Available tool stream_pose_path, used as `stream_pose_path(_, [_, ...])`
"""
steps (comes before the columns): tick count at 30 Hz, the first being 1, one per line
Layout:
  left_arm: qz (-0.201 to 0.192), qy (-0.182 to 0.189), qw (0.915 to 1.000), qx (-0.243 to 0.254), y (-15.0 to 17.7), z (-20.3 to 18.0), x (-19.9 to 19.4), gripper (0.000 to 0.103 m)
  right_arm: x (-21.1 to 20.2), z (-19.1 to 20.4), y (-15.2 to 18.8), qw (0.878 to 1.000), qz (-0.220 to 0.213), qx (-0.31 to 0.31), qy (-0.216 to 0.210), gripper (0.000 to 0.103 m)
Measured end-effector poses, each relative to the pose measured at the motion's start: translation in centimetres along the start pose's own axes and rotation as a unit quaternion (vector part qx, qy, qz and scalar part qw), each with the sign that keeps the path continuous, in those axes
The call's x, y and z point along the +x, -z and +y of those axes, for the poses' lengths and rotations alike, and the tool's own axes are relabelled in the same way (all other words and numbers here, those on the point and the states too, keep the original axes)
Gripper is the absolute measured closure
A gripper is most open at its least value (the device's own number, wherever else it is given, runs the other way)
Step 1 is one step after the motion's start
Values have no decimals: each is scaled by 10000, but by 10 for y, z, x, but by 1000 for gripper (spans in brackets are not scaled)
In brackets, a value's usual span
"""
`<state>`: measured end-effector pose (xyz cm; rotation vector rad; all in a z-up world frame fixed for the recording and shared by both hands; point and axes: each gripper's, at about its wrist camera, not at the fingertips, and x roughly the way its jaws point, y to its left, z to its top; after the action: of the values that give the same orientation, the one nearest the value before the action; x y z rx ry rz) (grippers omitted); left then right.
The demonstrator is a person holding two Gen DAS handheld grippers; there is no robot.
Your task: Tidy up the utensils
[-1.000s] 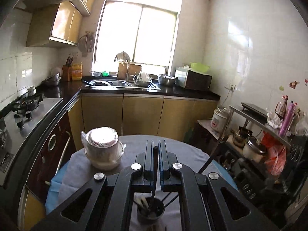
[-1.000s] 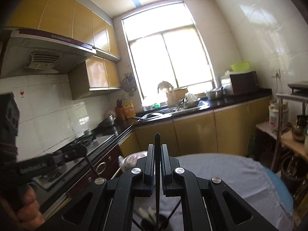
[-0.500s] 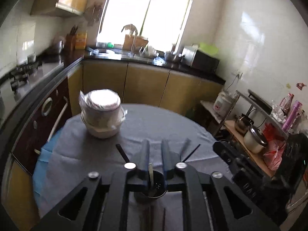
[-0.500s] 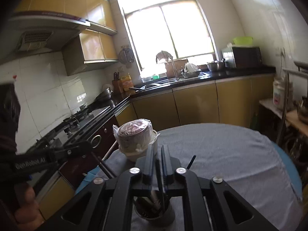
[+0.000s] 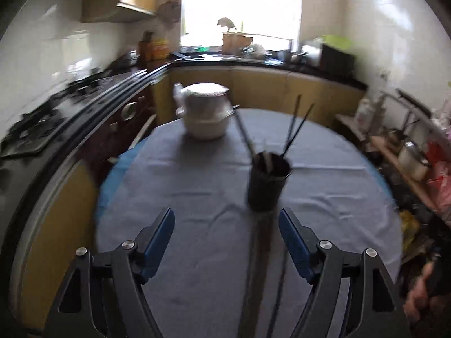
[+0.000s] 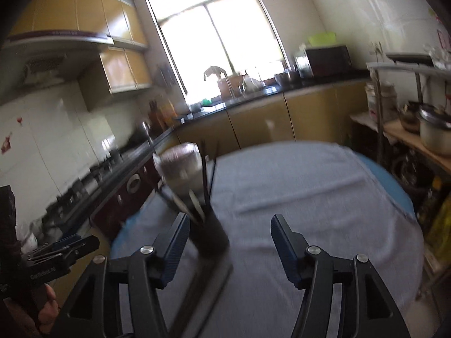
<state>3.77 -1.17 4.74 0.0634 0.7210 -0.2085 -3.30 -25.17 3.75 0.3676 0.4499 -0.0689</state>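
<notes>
A black utensil cup [image 5: 267,183] stands mid-table on the grey cloth [image 5: 197,186], with several dark chopsticks [image 5: 293,129] leaning out of it. More blurred chopsticks [image 5: 259,267] lie flat on the cloth in front of the cup. My left gripper [image 5: 225,219] hangs low before the cup, its jaws opening, with nothing gripped. In the right wrist view the cup [image 6: 208,233] sits just ahead of my right gripper's left finger. The right gripper [image 6: 229,222] is also opening and holds nothing. The flat chopsticks [image 6: 208,281] lie below it.
A white pot wrapped in plastic [image 5: 205,112] sits at the table's far left. A stove counter [image 5: 42,129] runs along the left and a cluttered shelf [image 5: 408,152] along the right. The left gripper [image 6: 64,250] and the hand [image 6: 48,307] holding it show at the lower left.
Both grippers were shut on thin utensils above the cup. They have since opened wide, sunk and drawn back, and the utensils now stand in the cup.
</notes>
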Motion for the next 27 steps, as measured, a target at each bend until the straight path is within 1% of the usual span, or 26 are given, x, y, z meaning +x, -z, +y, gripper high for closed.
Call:
stream_pose_path(2, [15, -171, 9998, 30, 7, -4, -12, 26, -11, -1, 3, 10000, -27, 67, -20, 40])
stream_pose_path(6, [-195, -369, 9991, 102, 19, -11, -46, 26, -46, 10, 8, 9996, -243, -54, -114, 40])
stream_pose_path(11, [-436, -421, 9980, 174, 33, -23, -91, 23, -87, 29, 18, 9989, -368, -177, -243, 40])
stream_pose_path(15, [-614, -478, 9963, 363, 43, -32, -119, 21, -116, 32, 22, 9988, -384, -127, -294, 40])
stream_pose_path(17, [-709, -483, 9954, 416, 49, -35, -134, 21, -128, 31, 24, 9986, -367, -43, -391, 40])
stream_pose_path(20, [-871, -566, 9931, 550, 59, -38, -155, 17, -145, 35, 32, 9983, -406, -111, -405, 40])
stream_pose_path(23, [-1010, -615, 9911, 606, 65, -36, -171, 15, -155, 43, 39, 9982, -375, -218, -415, 40])
stream_pose_path(25, [-1117, -689, 9891, 667, 68, -36, -177, 7, -160, 46, 44, 9979, -371, -241, -472, 38])
stream_pose_path(27, [-1221, -833, 9864, 726, 69, -38, -180, 6, -161, 48, 48, 9977, -365, -315, -487, 38])
